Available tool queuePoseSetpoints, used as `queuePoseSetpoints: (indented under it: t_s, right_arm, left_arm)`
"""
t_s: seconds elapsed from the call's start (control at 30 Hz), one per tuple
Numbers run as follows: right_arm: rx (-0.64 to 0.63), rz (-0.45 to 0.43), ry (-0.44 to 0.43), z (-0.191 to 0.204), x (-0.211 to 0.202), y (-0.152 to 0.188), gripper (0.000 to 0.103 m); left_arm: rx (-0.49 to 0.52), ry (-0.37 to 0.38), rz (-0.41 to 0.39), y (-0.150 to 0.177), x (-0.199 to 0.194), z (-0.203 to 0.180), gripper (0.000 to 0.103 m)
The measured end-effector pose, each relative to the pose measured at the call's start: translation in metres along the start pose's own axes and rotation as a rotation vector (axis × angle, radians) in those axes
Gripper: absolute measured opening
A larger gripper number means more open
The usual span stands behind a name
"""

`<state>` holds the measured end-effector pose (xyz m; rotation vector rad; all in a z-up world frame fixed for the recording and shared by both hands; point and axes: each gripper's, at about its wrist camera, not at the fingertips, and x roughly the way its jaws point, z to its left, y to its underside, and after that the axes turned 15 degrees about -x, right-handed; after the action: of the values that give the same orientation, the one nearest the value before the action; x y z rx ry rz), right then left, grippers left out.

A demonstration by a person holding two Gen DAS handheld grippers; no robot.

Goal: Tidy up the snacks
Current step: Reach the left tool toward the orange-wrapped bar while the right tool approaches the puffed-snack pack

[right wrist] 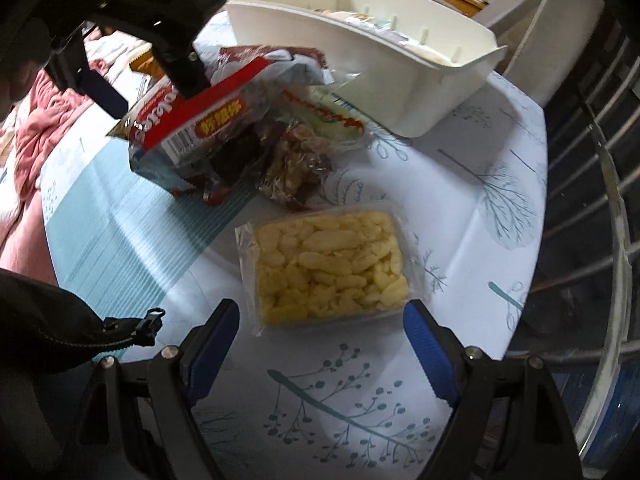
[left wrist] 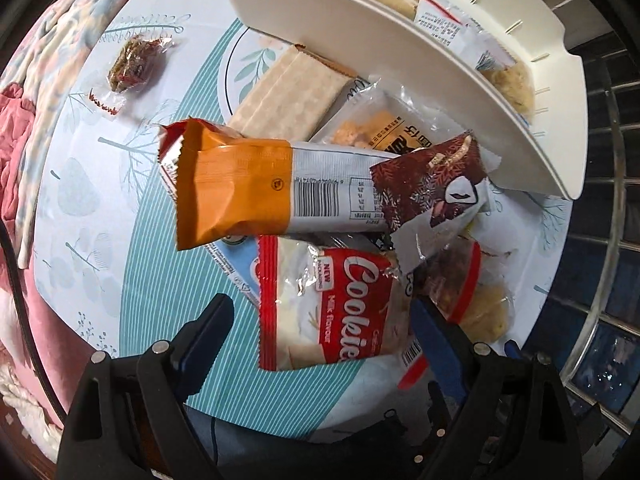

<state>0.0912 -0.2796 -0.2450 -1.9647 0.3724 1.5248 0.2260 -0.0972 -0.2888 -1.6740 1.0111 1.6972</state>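
Here, white bin (left wrist: 400, 60) holding wrapped snacks (left wrist: 452, 20), cookie packet (left wrist: 340, 304) outside it

One white bin (left wrist: 360, 40), one round table (left wrist: 160, 260), two grippers, several snack packets — exact number unclear.

A heap of snack packs lies mid-table: an orange-and-white pack (left wrist: 256, 192) on top, lying flat and long from 9 to 3 o'clock, a brown pack (left wrist: 430, 188) overlapping its 3 o'clock end, and a red-and-white cookie pack (left wrist: 336, 308) at its 6 o'clock side. A small dark candy (left wrist: 132, 66) lies alone at 10 o'clock, well apart. A clear pack of yellow puffs (right wrist: 328, 264) lies flat at 6 o'clock of the heap, and the white bin (right wrist: 380, 76) at 1 o'clock holds more packs.
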Motion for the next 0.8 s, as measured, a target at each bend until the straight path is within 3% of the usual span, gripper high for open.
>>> queuePoseSetpoints:
  t_s: [0.27,0.33,0.4,0.8]
  right_arm:
    - [-0.050,-0.022,0.029,0.003,0.011,-0.003,0.088]
    - [-0.040,-0.028,0.023,0.001,0.013,-0.001,0.091]
    - [-0.028,-0.030,0.014,0.000,0.016,0.000,0.092]
    - [0.079,-0.051,-0.048,-0.019,0.029,-0.002,0.092]
  left_arm:
    - [0.001,-0.016,-0.002,0.003,0.015,-0.008,0.087]
    - [0.004,-0.019,0.002,0.003,0.019,-0.008,0.084]
    - [0.006,-0.036,0.000,0.005,0.023,-0.009,0.073]
    - [-0.014,-0.022,-0.004,0.008,0.027,0.001,0.055]
